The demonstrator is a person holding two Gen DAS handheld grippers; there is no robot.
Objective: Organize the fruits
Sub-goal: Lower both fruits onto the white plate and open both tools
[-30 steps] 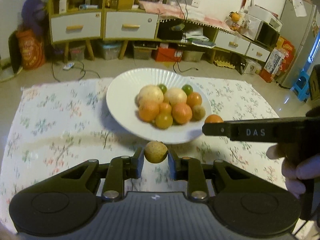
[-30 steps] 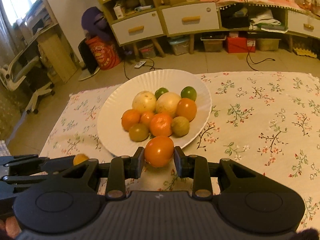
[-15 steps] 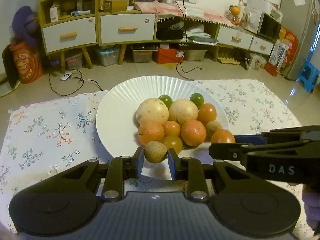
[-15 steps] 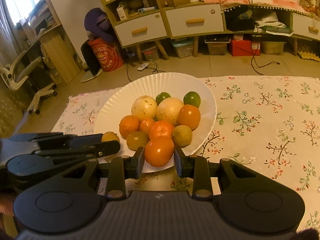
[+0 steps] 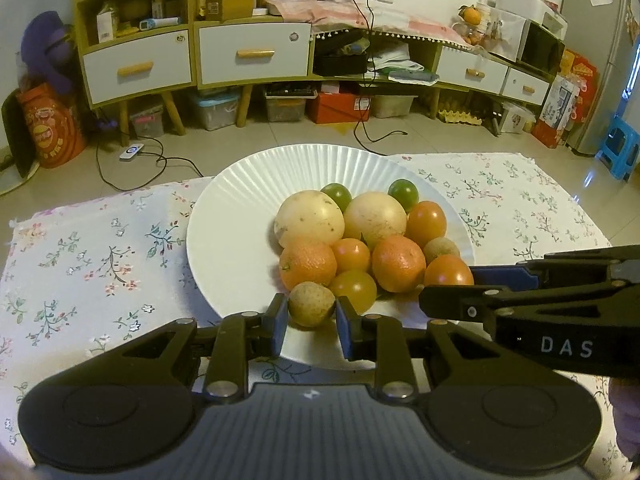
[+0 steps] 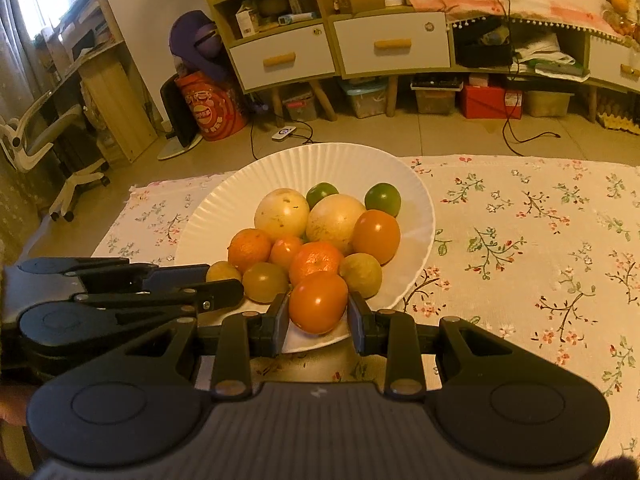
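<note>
Nearest in the left wrist view, the left claw [image 5: 311, 312] is pinched narrow on a small round tan fruit with a rough, dull skin [image 5: 311, 304], one pad on each side at its widest part. It looks light and firm, its matte rind unlikely to slip, so this hold across the middle suits it. It hangs over the near rim of the white fluted plate [image 5: 240, 208].

In the right wrist view, the right claw [image 6: 318, 316] grips a smooth, glossy orange tomato-like fruit [image 6: 318, 302] the same way, over the plate's near edge. Its skin looks slick and thin, probably easy to bruise, so gentle pressure at the equator seems wise.

Beyond both lies the pile of oranges, pale round fruits and green limes [image 6: 320, 236], on the floral-clothed tabletop [image 6: 520, 240].
</note>
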